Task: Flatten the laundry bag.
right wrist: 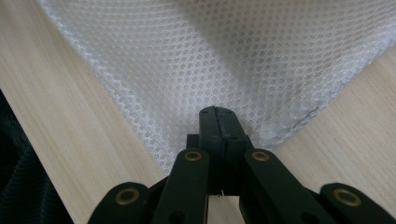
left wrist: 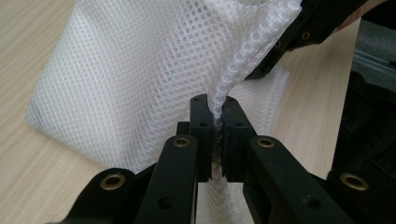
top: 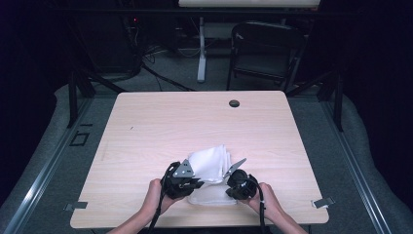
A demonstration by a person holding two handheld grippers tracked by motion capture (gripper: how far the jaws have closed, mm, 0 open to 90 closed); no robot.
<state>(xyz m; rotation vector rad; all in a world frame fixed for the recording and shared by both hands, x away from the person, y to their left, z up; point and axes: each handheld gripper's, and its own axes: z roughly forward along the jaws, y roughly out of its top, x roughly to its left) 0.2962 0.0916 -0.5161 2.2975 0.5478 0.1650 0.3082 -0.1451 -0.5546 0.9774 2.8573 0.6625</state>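
— Pale wood under everything, dark floor around it. What lies on that table [top: 146, 131]?

— One white mesh cloth [top: 210, 165], loosely folded, near the person's edge and between the two grippers. The weave is open netting; its far part lies flat on the wood, its near part is drawn up.

— Who has hold of it?

— Both. In the left gripper view the left gripper [left wrist: 215, 119] has its jaws pressed together on a bunched rope of mesh, which runs up from between the pads and fans out into the sheet ahead and to the left of the fingertips. Farther off, up and to the right of those tips, the other gripper's black jaws touch the same ridge of cloth.

— And the right one?

— The right gripper [right wrist: 218, 122] is fully closed, pads meeting, with the tips at a corner of the mesh — whether a thin edge is caught between them I cannot tell for sure, though the cloth puckers right at the tips. The sheet spreads away ahead of the fingers; bare wood shows on both sides.

— Anything beyond the cloth?

— Past the fingertips, at the table's far edge, a small round cable hole [top: 234, 103]; behind the table, a dark folding chair [top: 265, 51] on the floor. The left hand [top: 156, 195] and right hand [top: 267, 197] come in from the near edge.
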